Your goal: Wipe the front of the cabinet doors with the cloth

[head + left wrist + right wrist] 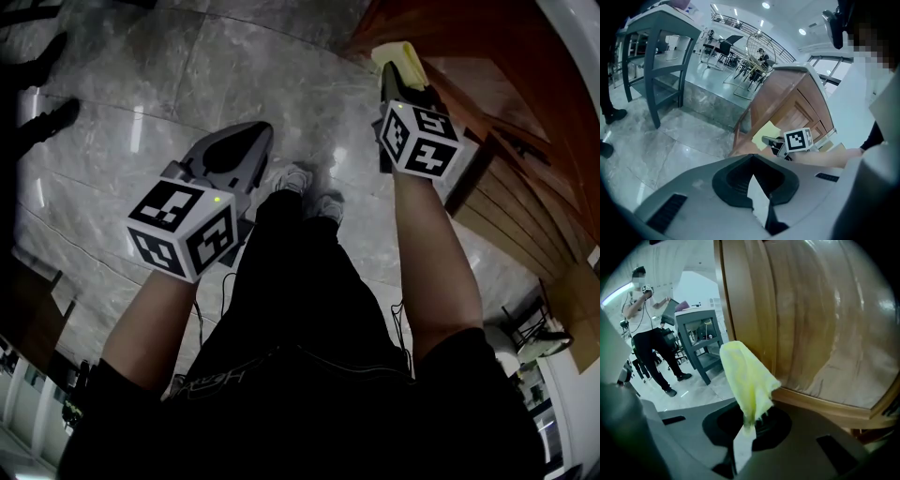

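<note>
Head view: the left tool (246, 142) hangs over the marble floor (169, 75), apart from the cabinet (511, 131) and holding nothing. The right tool (401, 73) is raised toward the cabinet's reddish wood at the right, with the yellow cloth (397, 54) sticking out past its tip. Below are the wearer's black trousers and pale shoes (309, 183).

Left gripper view: the left tool (757, 197) has its jaws closed together, with nothing between them. Beyond it, the right tool (774, 142) holds the cloth (764, 135) at the cabinet's (787, 101) lower front corner. A grey stand (661, 28) is at the far left, on the floor (670, 140).

Right gripper view: the right tool (746, 427) is pinched narrow on the cloth (747, 378), which rises from the jaws in a loose crumpled peak. Its right edge lies at the lower frame of the cabinet door (811, 319); contact cannot be told. The door fills the upper right. To the left, well away, a person (647, 343) stands near the stand (698, 331).
</note>
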Tool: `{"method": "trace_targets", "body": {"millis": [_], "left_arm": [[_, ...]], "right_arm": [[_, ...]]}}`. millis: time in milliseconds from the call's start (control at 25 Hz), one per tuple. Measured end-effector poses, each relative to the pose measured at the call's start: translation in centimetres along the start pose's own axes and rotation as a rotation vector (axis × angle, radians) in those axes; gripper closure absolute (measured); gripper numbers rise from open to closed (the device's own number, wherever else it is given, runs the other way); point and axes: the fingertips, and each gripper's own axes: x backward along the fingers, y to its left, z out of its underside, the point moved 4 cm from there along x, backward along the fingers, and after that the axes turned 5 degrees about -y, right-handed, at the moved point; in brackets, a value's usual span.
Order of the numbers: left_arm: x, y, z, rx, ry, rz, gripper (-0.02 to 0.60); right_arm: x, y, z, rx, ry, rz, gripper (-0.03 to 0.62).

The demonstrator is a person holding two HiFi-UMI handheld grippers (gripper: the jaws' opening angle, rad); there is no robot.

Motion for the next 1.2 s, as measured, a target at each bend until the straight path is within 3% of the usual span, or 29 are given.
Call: {"method": "trace_targets", "body": {"millis": [1200], "left_arm": [[-6.8,-11.4,3.6,-0.129,0.139,0.131,0.575]], "right_arm": [[9.3,-14.2,5.7,-0.136,-0.046,0.208,0.553]]}}
